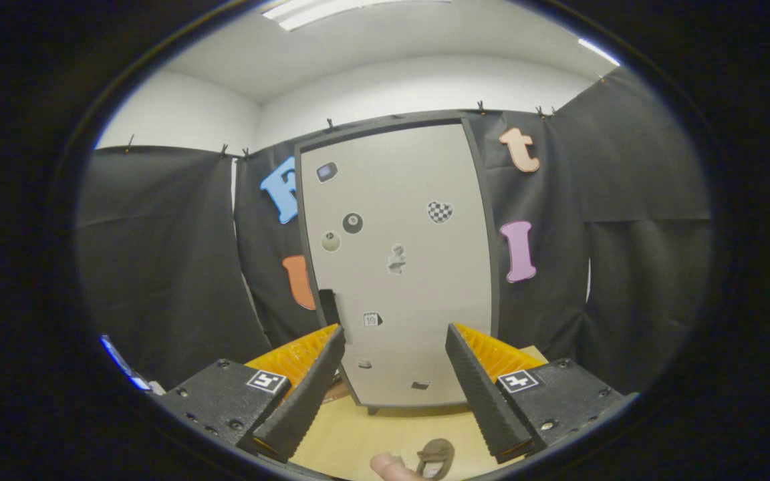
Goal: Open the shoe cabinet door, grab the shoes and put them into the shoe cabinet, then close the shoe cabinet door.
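Standing closed beyond the fingers, the shoe cabinet (395, 267) rested on the bench (358, 434). Before the cabinet, the gripper (395, 337) held its fingers wide apart and empty. A brown shoe (436, 458) lay nearest, below the cabinet.

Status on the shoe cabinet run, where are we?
Done: nothing visible; the cabinet door looks shut, its dark handle untouched. In hand: the gripper is open and empty, fingers spread and facing the door. A brown shoe sits on the wooden floor below the fingers, beside a pale rounded thing I cannot identify. Left: open the door, load the shoe, close up.
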A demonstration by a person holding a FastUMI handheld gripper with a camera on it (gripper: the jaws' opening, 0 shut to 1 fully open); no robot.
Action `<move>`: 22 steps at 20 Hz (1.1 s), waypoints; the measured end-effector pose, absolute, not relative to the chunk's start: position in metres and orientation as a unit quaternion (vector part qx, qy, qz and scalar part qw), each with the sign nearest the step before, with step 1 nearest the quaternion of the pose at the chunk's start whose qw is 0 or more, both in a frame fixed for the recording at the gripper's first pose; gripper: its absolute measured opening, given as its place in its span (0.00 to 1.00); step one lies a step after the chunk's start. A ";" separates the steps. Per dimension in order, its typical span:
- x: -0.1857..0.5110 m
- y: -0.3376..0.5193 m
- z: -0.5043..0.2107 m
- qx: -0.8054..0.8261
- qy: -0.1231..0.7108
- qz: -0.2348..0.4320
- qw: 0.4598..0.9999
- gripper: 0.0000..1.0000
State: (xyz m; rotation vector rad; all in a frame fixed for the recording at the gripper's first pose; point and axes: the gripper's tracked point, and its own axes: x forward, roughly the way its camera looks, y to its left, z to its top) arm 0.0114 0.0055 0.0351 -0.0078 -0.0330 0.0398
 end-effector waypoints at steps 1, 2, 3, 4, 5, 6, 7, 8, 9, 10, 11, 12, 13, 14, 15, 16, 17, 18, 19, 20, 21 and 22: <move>0.011 0.006 0.037 -0.007 -0.019 0.019 1.000 1.00; 0.010 0.005 0.039 -0.010 -0.020 0.018 1.000 1.00; 0.010 0.005 0.038 -0.013 -0.020 0.018 1.000 1.00; 0.011 0.006 0.038 -0.016 -0.022 0.020 0.999 1.00; 0.011 0.006 0.037 -0.020 -0.022 0.019 0.999 1.00; 0.011 0.004 0.035 -0.026 -0.020 0.016 0.999 1.00; 0.012 0.004 0.031 -0.030 -0.019 0.017 0.999 1.00; 0.013 0.005 0.028 -0.031 -0.017 0.018 0.999 1.00; 0.016 0.004 0.024 -0.033 -0.012 0.016 0.999 1.00; 0.020 0.005 0.020 -0.035 -0.010 0.014 0.999 1.00; 0.026 0.006 0.017 -0.038 -0.006 0.010 0.999 1.00; 0.034 0.008 0.013 -0.040 -0.003 0.006 0.999 1.00; 0.043 0.012 0.010 -0.040 0.000 0.005 0.999 1.00; 0.055 0.018 0.006 -0.038 0.006 0.007 0.999 1.00; 0.069 0.026 0.001 -0.034 0.013 0.010 0.999 1.00; 0.085 0.038 -0.002 -0.031 0.018 0.020 0.999 1.00; 0.102 0.051 -0.005 -0.031 0.021 0.031 0.999 1.00; 0.121 0.065 -0.010 -0.034 0.025 0.039 0.998 1.00; 0.140 0.077 -0.014 -0.038 0.025 0.048 0.998 1.00; 0.159 0.089 -0.020 -0.045 0.030 0.050 0.997 1.00; 0.176 0.100 -0.024 -0.049 0.029 0.055 0.997 1.00; 0.192 0.110 -0.029 -0.053 0.030 0.056 0.997 1.00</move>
